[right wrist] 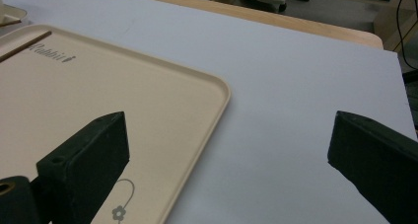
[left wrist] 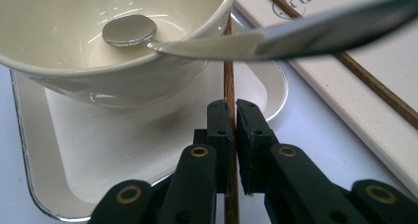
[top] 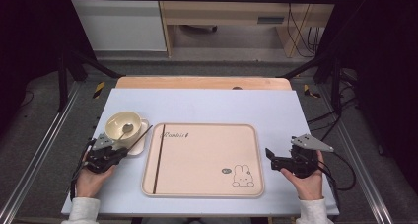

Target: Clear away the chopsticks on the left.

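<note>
The left gripper (left wrist: 229, 116) has its two black jaws pressed together on a thin brown wooden chopstick (left wrist: 228, 83), which runs up between the pads and lies across the rim of a cream rounded-square plate (left wrist: 74, 150). On that plate stands a cream ceramic bowl (left wrist: 64, 36), and a shiny metal spoon (left wrist: 207, 41) rests in it, its round end down inside and its handle slanting out over the rim, above the clamped stick. Seen from above, this gripper (top: 123, 151) sits at the plate's near edge, just left of a beige rectangular tray printed with a rabbit (top: 202, 160); a second brown chopstick (top: 158, 157) lies lengthwise along the tray's left side. The right gripper (right wrist: 226, 140) has its jaws wide apart with nothing between them, over the pale blue tabletop (right wrist: 296, 86) just right of the tray.
</note>
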Motion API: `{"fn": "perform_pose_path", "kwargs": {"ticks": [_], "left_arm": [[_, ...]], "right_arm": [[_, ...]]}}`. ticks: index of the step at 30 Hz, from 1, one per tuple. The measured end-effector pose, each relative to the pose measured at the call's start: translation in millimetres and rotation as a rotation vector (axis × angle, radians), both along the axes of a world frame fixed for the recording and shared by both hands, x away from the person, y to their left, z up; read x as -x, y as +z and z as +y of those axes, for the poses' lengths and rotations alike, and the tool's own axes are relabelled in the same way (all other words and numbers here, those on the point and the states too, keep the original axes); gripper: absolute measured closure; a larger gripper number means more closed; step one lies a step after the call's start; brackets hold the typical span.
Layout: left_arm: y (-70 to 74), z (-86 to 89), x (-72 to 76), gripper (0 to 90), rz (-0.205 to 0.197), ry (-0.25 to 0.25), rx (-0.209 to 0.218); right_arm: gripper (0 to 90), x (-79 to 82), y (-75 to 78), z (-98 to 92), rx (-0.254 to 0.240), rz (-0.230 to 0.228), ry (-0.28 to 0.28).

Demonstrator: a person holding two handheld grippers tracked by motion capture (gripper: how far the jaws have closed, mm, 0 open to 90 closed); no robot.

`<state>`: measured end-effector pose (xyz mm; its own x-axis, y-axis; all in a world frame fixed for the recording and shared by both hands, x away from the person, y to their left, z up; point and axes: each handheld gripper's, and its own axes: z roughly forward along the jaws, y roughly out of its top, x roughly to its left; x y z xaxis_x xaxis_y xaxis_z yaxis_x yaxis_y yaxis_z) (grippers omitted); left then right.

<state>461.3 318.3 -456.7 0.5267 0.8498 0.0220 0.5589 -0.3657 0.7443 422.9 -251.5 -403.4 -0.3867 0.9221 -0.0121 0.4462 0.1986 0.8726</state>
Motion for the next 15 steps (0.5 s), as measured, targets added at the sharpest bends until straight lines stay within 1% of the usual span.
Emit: {"fn": "perform_pose_path", "kwargs": {"ticks": [1, 3, 6, 7, 10, 11, 14, 15], "left_arm": [[1.2, -0.1, 0.6, 85.3, 0.001, -0.002, -0.005], [3.3, -1.3, 2.0, 85.3, -0.009, 0.0, 0.006], [6.9, -2.8, 4.4, 85.3, -0.016, 0.001, 0.007], [7.2, -4.0, 5.1, 85.3, -0.022, 0.005, 0.015], [9.5, -6.1, 7.4, 85.3, -0.021, 0.004, 0.009], [9.5, -7.5, 8.3, 85.3, -0.028, 0.009, 0.018], [12.2, -9.5, 11.6, 85.3, -0.028, 0.007, 0.013], [12.7, -10.9, 12.9, 85.3, -0.032, 0.01, 0.017]], "right_arm": [[2.5, 0.3, 0.3, -0.2, -0.003, 0.001, 0.0], [2.5, 0.6, 0.7, -0.6, -0.004, 0.0, 0.0], [2.3, 0.7, 1.0, -1.0, -0.003, -0.002, -0.001], [2.3, 0.8, 1.1, -1.0, -0.003, -0.002, 0.0], [2.2, 0.9, 1.3, -1.4, -0.003, -0.004, -0.001], [2.2, 0.7, 1.1, -1.5, -0.002, -0.007, -0.003], [2.2, 1.4, 1.8, -1.6, -0.007, -0.006, -0.003], [2.2, 1.7, 2.1, -1.8, -0.01, -0.006, -0.004]]}}
